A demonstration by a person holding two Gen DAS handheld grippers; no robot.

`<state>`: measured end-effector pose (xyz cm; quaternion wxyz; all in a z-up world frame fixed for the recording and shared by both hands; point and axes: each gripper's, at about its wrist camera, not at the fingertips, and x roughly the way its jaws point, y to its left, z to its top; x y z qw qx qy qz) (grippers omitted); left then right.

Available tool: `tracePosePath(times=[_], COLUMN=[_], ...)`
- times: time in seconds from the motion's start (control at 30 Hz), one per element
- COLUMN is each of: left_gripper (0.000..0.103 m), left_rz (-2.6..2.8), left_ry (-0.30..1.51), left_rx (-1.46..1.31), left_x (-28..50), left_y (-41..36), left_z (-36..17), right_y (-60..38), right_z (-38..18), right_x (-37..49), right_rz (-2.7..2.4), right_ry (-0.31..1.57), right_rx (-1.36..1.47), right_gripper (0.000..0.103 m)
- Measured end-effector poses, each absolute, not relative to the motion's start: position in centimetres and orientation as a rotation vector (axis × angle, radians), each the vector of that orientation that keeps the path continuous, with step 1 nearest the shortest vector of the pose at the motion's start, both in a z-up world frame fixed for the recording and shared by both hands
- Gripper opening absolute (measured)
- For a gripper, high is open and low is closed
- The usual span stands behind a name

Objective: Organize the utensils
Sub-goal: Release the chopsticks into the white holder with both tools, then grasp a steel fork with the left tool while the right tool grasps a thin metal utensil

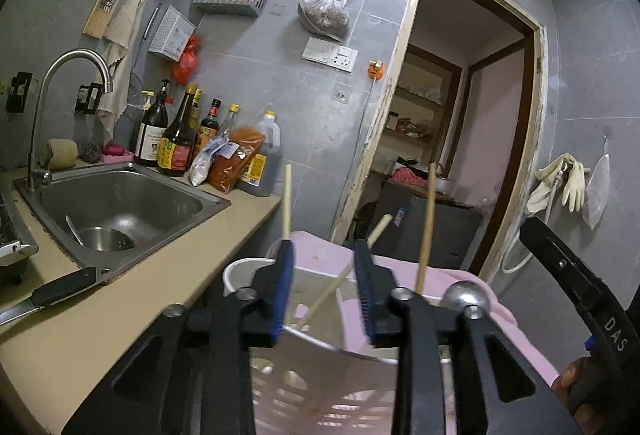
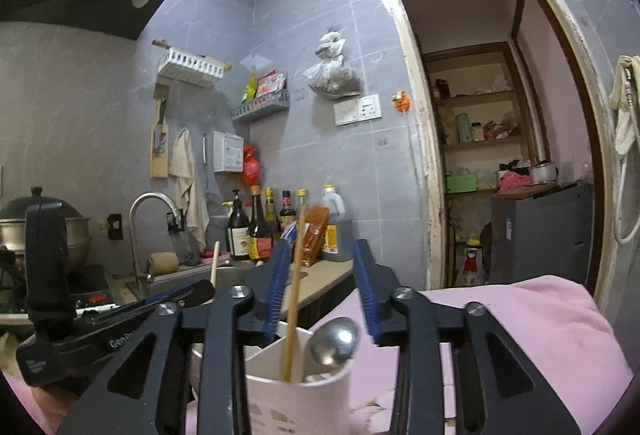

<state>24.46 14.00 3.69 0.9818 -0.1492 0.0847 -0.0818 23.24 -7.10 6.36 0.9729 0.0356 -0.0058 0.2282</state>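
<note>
Chopsticks (image 2: 294, 299) and spoon (image 2: 334, 339) upright in white holder (image 2: 296, 391), pink cloth (image 2: 532, 319) behind, beige counter (image 1: 132, 315), steel sink (image 1: 120, 203), grey tiled walls, both grippers' jaws apart, left gripper (image 1: 326, 295), right gripper (image 2: 322, 293).

Your left gripper (image 1: 326, 287) hung open over the holder (image 1: 320, 367); chopsticks (image 1: 425, 231) stood inside it, a spoon (image 1: 466, 295) at its right.

The utensil holder (image 2: 296, 395) looks like smooth matt white plastic. The chopsticks (image 1: 425, 231) are pale bare wood, and the spoon (image 2: 334, 339) is glossy polished metal. A soft pink cloth (image 2: 540, 331) lies matt. The sink (image 1: 120, 203) and faucet (image 1: 72, 75) are brushed steel; the countertop (image 1: 100, 323) is smooth beige. Blue ribbed pads (image 1: 365, 275) line matt black fingers.
</note>
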Motion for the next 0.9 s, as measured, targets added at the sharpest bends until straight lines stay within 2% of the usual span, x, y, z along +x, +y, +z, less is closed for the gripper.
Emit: tracePosePath(times=[0.17,0.2,0.23,0.3,0.33,0.43,0.47,0.5,0.6,0.9], left_gripper=[0.04,0.046,0.05,0.064,0.066,0.076,0.083,0.088,0.093,0.094], left_rz=[-0.182,-0.19,-0.197,-0.222,-0.23,-0.279,-0.298,-0.314,-0.365,-0.47], left_ry=[0.173,0.169,0.165,0.151,0.146,0.145,0.141,0.139,0.145,0.314], left_rx=[-0.209,-0.182,-0.164,-0.126,-0.112,-0.073,-0.064,-0.057,-0.049,0.045], left_x=[22.9,22.4,22.0,21.1,20.8,20.0,19.8,19.6,19.4,21.3], left_y=[11.3,10.3,9.6,7.8,7.1,4.6,3.7,3.0,0.9,-4.7], left_z=[5.9,6.4,6.8,7.4,7.6,8.0,8.0,8.1,8.1,5.4], right_y=[-10.6,-11.2,-11.9,-13.6,-14.3,-16.7,-17.7,-18.4,-20.7,-25.6], right_z=[7.6,7.8,8.1,8.5,8.7,9.1,9.3,9.3,9.1,7.4], right_x=[21.5,21.2,20.8,19.7,19.3,17.7,17.0,16.6,15.2,14.0], right_rz=[0.4,0.389,0.377,0.337,0.318,0.246,0.217,0.198,0.14,0.05], right_ry=[-0.048,-0.051,-0.056,-0.074,-0.083,-0.108,-0.114,-0.12,-0.124,-0.013], right_rx=[0.073,0.07,0.068,0.057,0.047,0.007,-0.004,-0.01,-0.032,-0.069], right_gripper=[0.061,0.07,0.074,0.081,0.083,0.1,0.103,0.103,0.103,0.103])
